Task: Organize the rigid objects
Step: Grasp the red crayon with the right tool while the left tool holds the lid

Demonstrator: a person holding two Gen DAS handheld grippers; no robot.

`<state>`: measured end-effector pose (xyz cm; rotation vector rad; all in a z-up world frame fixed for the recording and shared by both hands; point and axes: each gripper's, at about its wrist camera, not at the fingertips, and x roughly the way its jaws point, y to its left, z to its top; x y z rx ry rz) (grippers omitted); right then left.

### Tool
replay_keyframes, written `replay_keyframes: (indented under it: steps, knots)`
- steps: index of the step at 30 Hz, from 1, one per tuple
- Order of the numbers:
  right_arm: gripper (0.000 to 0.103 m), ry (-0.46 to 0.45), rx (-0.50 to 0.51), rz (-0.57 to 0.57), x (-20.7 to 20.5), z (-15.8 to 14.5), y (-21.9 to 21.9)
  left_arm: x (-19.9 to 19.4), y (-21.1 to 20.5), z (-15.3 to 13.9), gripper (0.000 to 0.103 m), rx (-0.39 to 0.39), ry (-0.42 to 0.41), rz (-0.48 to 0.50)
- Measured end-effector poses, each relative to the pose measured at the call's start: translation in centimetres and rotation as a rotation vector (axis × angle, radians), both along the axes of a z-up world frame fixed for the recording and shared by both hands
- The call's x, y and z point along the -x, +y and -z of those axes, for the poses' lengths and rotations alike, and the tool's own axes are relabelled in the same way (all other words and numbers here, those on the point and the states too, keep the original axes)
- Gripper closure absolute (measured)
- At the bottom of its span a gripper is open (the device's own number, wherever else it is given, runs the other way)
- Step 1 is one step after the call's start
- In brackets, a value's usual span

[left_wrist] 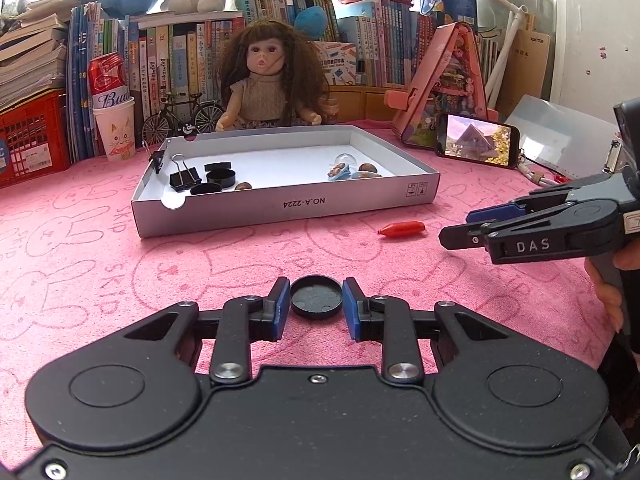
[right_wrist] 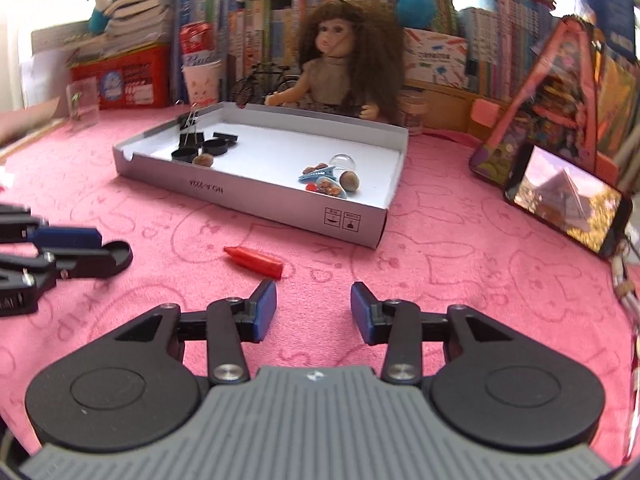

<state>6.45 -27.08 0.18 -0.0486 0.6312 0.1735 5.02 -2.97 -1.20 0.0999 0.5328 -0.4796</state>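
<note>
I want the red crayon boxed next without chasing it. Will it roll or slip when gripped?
The red crayon looks rigid and light, so a pinch should lift it. Its rounded, tapered body may roll if nudged sideways, though the fuzzy pink cloth probably damps that. The open right gripper looks wide enough.
</note>
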Motion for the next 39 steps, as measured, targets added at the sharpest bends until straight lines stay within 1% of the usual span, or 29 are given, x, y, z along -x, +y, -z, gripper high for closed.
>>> replay_keyframes:
  steps: [2,4,7,8,10,11,12,14,20,23,24,25,26,27,28,29,32,39]
  knots:
    - [0.036,0.007,-0.07,0.037,0.0,-0.1,0.1,0.0,0.0,0.1,0.075,0.001,-0.007,-0.014]
    - [0.033,0.011,-0.13,0.067,-0.1,-0.2,0.6,-0.1,0.0,0.1,0.07,-0.003,-0.013,-0.027]
    - [0.027,0.025,-0.176,0.114,-0.7,-0.1,1.7,-0.2,-0.2,0.1,0.067,-0.012,-0.021,-0.037]
    - [0.027,0.032,-0.182,0.139,-1.1,0.0,2.2,-0.2,-0.3,0.2,0.065,-0.012,-0.02,-0.039]
    - [0.027,0.038,-0.183,0.177,-1.6,0.2,3.0,-0.2,-0.4,0.4,0.064,-0.015,-0.013,-0.04]
    - [0.027,0.035,-0.177,0.194,-1.7,0.2,3.4,-0.3,-0.6,0.6,0.066,-0.021,-0.006,-0.038]
    - [0.027,0.031,-0.167,0.206,-1.8,0.3,3.7,-0.3,-0.7,0.7,0.071,-0.027,-0.007,-0.04]
    - [0.027,0.023,-0.148,0.221,-1.8,0.4,4.4,-0.2,-0.9,0.7,0.073,-0.038,-0.017,-0.036]
    - [0.027,-0.001,-0.081,0.249,-2.1,0.8,5.5,-0.4,-0.5,0.8,0.073,-0.007,-0.004,-0.037]
    - [0.027,-0.008,-0.05,0.26,-2.3,0.9,6.1,-0.4,-0.4,0.9,0.073,-0.007,-0.006,-0.038]
    - [0.028,-0.01,-0.04,0.265,-2.3,0.9,6.2,-0.4,-0.4,0.9,0.073,-0.007,-0.006,-0.039]
    - [0.032,-0.011,-0.025,0.271,-2.4,1.0,6.4,-0.4,-0.4,0.9,0.073,-0.005,-0.005,-0.038]
    - [0.039,-0.013,-0.015,0.278,-2.3,1.0,6.5,-0.4,-0.4,0.9,0.073,-0.004,-0.004,-0.039]
    - [0.043,-0.014,-0.012,0.285,-2.3,0.9,6.5,-0.3,-0.4,0.8,0.073,-0.001,-0.003,-0.039]
    - [0.049,-0.016,-0.014,0.291,-2.3,0.9,6.4,-0.3,-0.4,0.8,0.073,0.001,-0.003,-0.04]
    - [0.052,-0.017,-0.018,0.294,-2.2,0.9,6.3,-0.3,-0.3,0.8,0.073,0.002,-0.003,-0.04]
    - [0.054,-0.019,-0.024,0.295,-2.1,0.9,6.1,-0.3,-0.3,0.8,0.073,0.001,-0.004,-0.04]
    - [0.054,-0.021,-0.049,0.285,-1.8,0.9,5.7,-0.3,-0.3,0.8,0.073,0.002,-0.003,-0.042]
